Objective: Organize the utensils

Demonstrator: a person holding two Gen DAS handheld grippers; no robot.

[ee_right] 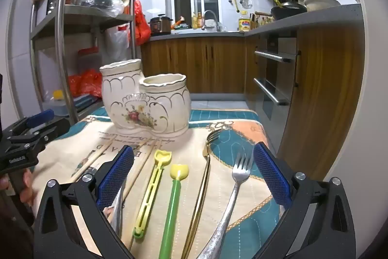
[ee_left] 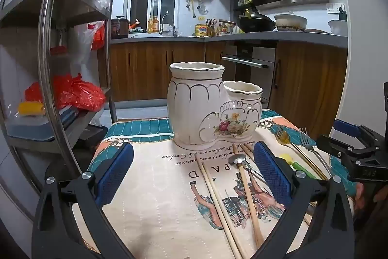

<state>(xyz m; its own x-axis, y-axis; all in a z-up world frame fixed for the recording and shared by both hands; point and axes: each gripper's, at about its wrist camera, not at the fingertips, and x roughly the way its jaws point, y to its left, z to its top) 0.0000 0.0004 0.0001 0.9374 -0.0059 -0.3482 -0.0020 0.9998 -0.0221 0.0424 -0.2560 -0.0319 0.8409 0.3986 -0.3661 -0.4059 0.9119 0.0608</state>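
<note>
Chopsticks [ee_left: 219,208] run off the bottom edge in the left wrist view. Silver fork [ee_right: 231,200], gold fork [ee_right: 202,188] and green-handled utensil [ee_right: 173,205] handles cut off at bottom in the right wrist view. Holder [ee_right: 145,103] interior not visible. Spoon [ee_right: 116,208] partly behind right gripper's finger [ee_right: 114,179].

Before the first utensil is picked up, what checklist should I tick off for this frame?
1. Holder upright on the cloth: ok.
2. Both holder openings empty: cannot tell, the insides are hidden.
3. Right tool open, holding nothing: ok.
4. Left tool open, holding nothing: ok.
5. Silver fork and gold fork lie apart: ok.
6. Chopsticks clear of other utensils: not ok, a small metal spoon lies against them.
</note>
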